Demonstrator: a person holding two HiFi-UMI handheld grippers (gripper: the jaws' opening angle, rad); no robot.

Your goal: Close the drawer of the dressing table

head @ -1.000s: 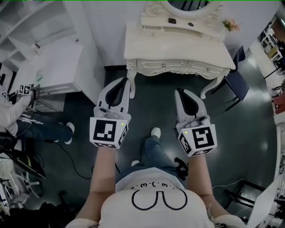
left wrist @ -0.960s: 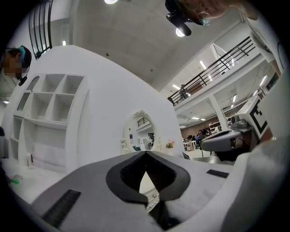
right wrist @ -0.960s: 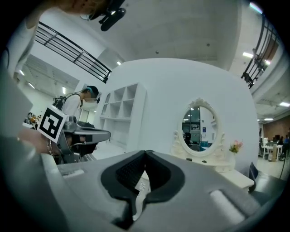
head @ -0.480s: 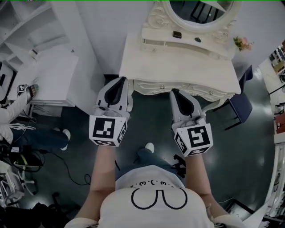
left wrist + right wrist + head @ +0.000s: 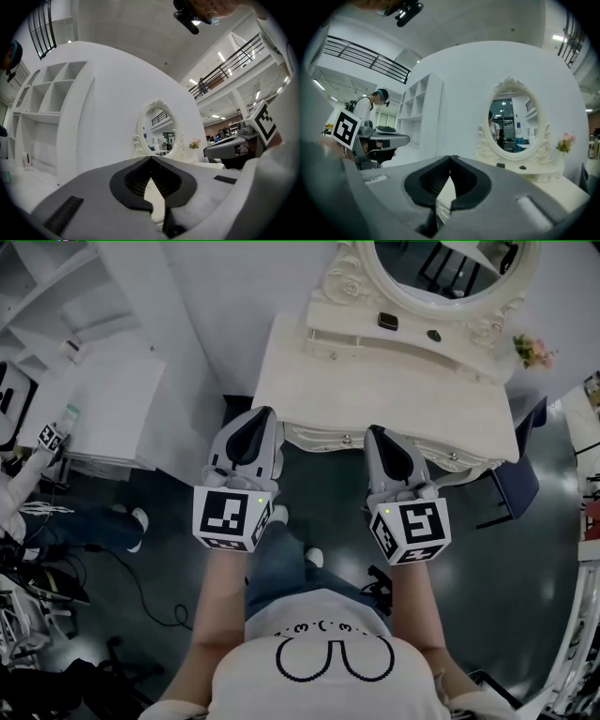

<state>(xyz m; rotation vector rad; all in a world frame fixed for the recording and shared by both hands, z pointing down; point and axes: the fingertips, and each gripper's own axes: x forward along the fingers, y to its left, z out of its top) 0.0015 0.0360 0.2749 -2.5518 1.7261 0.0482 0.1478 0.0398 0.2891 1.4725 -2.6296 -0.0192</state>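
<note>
The cream dressing table [image 5: 375, 390] with its oval mirror [image 5: 450, 263] stands straight ahead. Its carved drawer front [image 5: 347, 439] with small knobs shows just under the top's near edge; how far it stands out I cannot tell. My left gripper [image 5: 260, 412] is shut and empty, its tip at the table's front left corner. My right gripper [image 5: 373, 430] is shut and empty too, its tip right at the drawer front. In the left gripper view the shut jaws [image 5: 151, 158] point at the mirror [image 5: 159, 131]. In the right gripper view the jaws [image 5: 451, 157] meet above the table top [image 5: 562, 185].
A white shelving unit [image 5: 103, 381] stands to the left of the table, and another person [image 5: 28, 484] is at the far left. A dark chair [image 5: 520, 479] sits at the table's right end. Small dark items [image 5: 387, 322] and flowers [image 5: 530, 351] rest by the mirror.
Both grippers have come forward together towards the dressing table, which now fills more of the head view. Their tips now reach its front edge. Both stayed shut.
</note>
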